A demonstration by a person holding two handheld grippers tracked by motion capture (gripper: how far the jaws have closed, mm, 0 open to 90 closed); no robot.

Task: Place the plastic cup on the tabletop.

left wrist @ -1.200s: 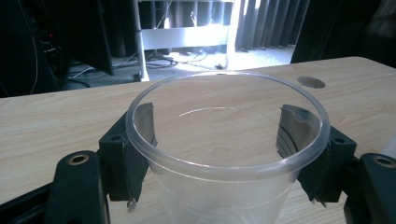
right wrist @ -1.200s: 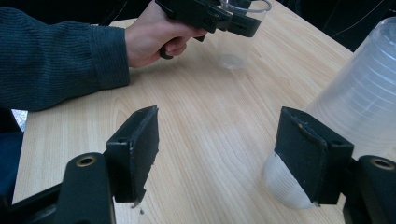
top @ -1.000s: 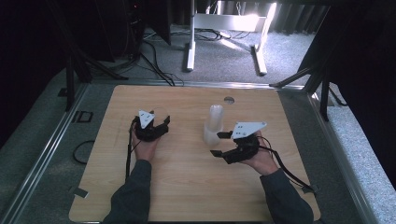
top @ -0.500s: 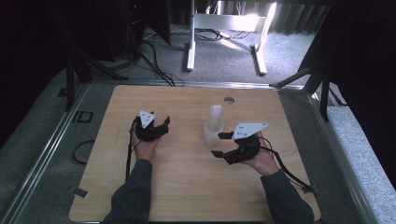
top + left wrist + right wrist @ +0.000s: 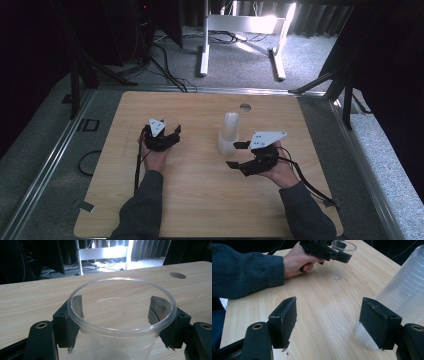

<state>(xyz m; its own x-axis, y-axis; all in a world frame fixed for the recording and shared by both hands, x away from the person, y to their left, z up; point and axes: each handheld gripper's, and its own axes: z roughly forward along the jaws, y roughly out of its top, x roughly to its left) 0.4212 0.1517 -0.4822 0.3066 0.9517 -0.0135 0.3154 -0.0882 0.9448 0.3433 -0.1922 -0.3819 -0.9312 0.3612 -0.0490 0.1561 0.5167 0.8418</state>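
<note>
High view: on the wooden table [image 5: 200, 200], the left gripper [image 5: 161, 136] sits at about 9 o'clock from table centre, held in the left hand [image 5: 156, 156]. A clear cup [image 5: 171, 121] shows faintly at its tip, hard to make out here. The right gripper [image 5: 235, 154] lies at about 4 o'clock, jaws spread wide, pointing toward a stack [image 5: 228, 133] of upturned clear cups near centre.

Left gripper view: the cup [image 5: 120, 322] stands upright between the two jaws, mouth up. Both pads [image 5: 78, 305] seem to touch its wall just under the rim.

Right gripper view: the jaws stand wide apart with bare table [image 5: 322, 315] between them, gripping nothing. The stack [image 5: 404, 297] rises at 3 o'clock, just behind the right-hand jaw. At 12 o'clock, the left gripper [image 5: 337, 253] holds the cup [image 5: 339, 260].
</note>
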